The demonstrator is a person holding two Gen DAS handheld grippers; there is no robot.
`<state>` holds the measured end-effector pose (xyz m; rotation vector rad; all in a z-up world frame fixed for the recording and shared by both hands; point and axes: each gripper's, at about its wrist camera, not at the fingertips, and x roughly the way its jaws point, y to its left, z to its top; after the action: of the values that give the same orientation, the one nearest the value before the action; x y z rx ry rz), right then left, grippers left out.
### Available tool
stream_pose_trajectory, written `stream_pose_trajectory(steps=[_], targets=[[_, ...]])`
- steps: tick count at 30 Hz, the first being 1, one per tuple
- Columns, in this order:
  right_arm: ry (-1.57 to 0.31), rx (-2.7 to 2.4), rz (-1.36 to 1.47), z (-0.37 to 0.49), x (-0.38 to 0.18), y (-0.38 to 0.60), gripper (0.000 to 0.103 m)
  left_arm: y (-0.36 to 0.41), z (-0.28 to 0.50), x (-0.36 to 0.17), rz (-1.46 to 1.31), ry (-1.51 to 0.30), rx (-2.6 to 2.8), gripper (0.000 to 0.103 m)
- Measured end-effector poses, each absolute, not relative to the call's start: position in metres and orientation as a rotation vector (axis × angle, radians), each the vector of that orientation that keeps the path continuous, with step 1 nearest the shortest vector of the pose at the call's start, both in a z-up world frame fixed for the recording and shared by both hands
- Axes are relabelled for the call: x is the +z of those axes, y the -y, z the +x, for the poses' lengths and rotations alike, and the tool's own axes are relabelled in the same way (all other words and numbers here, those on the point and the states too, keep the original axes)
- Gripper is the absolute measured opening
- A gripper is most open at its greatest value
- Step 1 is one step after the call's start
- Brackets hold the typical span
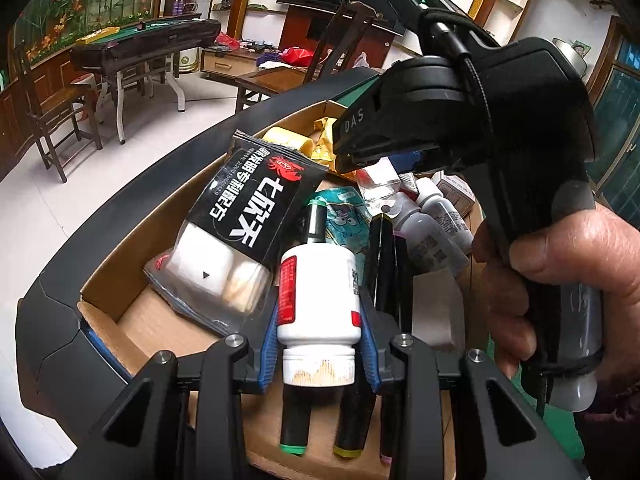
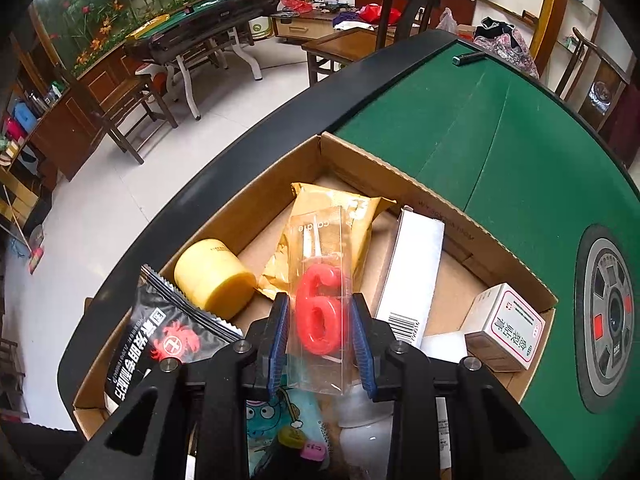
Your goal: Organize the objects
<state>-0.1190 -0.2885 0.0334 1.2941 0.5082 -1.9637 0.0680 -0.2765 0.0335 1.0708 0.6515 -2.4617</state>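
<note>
The box (image 2: 362, 160) on the green table (image 2: 520, 152) holds mixed items. The left gripper (image 1: 318, 332) pinches a white bottle (image 1: 318, 300); the right gripper (image 2: 320, 340) pinches a packaged candle (image 2: 320, 312) above it.

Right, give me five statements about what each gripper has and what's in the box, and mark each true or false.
1. The left gripper is clamped on a white bottle. True.
2. The right gripper holds a yellow cylinder. False: it holds a clear packet with a red "6" candle; the yellow cylinder lies loose in the cardboard box.
3. The box sits on a green-topped table. True.
4. The black snack packet is outside the box. False: it is inside, leaning near the wall.
5. Markers lie under the white bottle. True.
</note>
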Motion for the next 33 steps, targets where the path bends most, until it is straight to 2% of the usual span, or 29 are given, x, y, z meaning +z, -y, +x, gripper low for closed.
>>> stream_pose_trajectory(steps=[5, 12, 17, 20, 29, 33], targets=[[-0.456, -1.941, 1.316, -0.118, 0.036, 0.283, 0.035, 0.277, 0.068, 0.034, 1.066, -0.659, -2.464, 0.034], [-0.390, -1.944, 1.272, -0.109, 0.057, 0.264, 0.047, 0.273, 0.076, 0.040, 1.031, -0.656, -2.477, 0.036], [-0.339, -1.950, 1.247, -0.097, 0.068, 0.244, 0.052, 0.268, 0.083, 0.051, 0.978, -0.633, -2.484, 0.067], [-0.314, -1.968, 1.217, -0.089, 0.077, 0.228, 0.056, 0.264, 0.086, 0.058, 0.958, -0.616, -2.483, 0.077], [-0.175, -2.053, 1.138, -0.076, 0.100, 0.161, 0.071, 0.243, 0.093, 0.078, 0.887, -0.507, -2.487, 0.091], [-0.123, -2.085, 1.124, -0.077, 0.104, 0.131, 0.074, 0.221, 0.101, 0.090, 0.815, -0.443, -2.486, 0.095]])
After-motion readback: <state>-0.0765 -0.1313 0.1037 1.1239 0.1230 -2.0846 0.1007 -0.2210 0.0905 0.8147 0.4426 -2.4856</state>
